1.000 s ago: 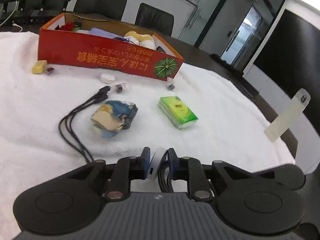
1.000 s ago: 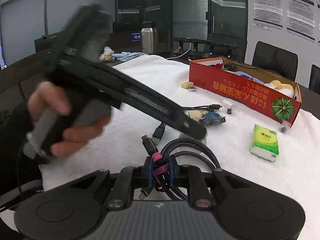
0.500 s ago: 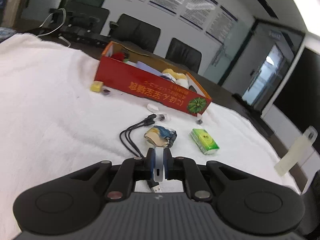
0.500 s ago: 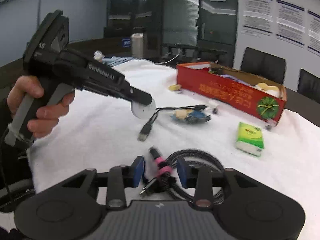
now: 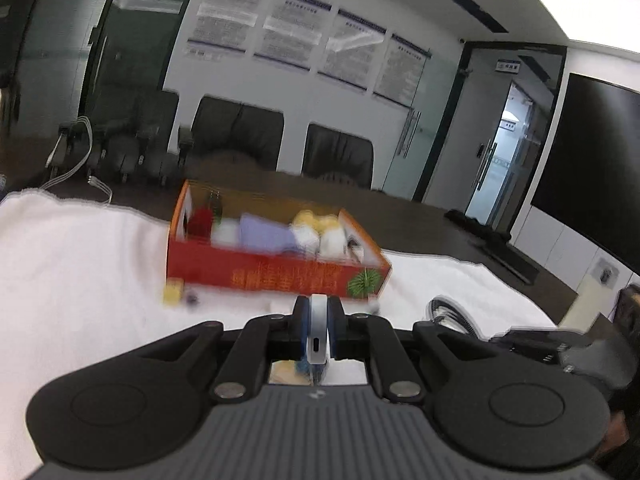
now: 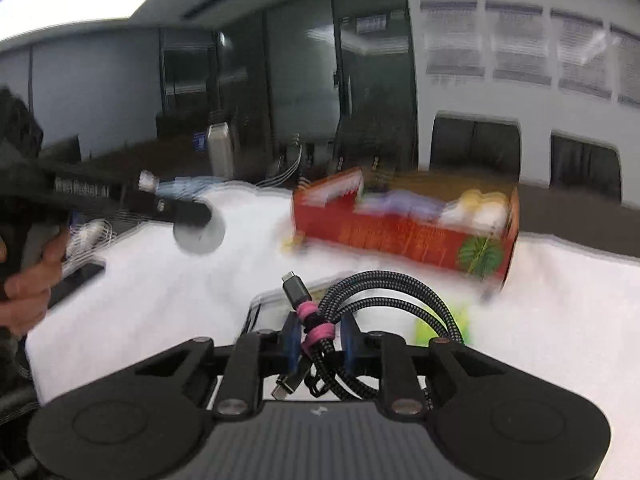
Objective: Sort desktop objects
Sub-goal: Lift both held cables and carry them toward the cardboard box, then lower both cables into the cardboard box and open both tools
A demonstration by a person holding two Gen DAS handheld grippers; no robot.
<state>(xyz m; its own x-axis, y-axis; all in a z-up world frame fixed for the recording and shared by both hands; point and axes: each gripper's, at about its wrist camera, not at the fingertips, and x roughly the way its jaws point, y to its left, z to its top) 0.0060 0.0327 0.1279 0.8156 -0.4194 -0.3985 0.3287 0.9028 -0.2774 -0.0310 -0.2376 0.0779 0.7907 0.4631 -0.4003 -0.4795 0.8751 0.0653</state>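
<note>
Jaws: left gripper [image 5: 318,330] clamps one white disc [image 5: 319,334]; right gripper [image 6: 320,338] closing around one braided cable [image 6: 384,300].

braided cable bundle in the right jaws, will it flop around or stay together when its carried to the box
The braided cable probably holds its coil: a pink tie binds the loops where the closing jaws of the right gripper straddle it. The loops arch upward unsupported, so it looks fairly springy. The free plug ends may swing and snag the red box rim.
</note>
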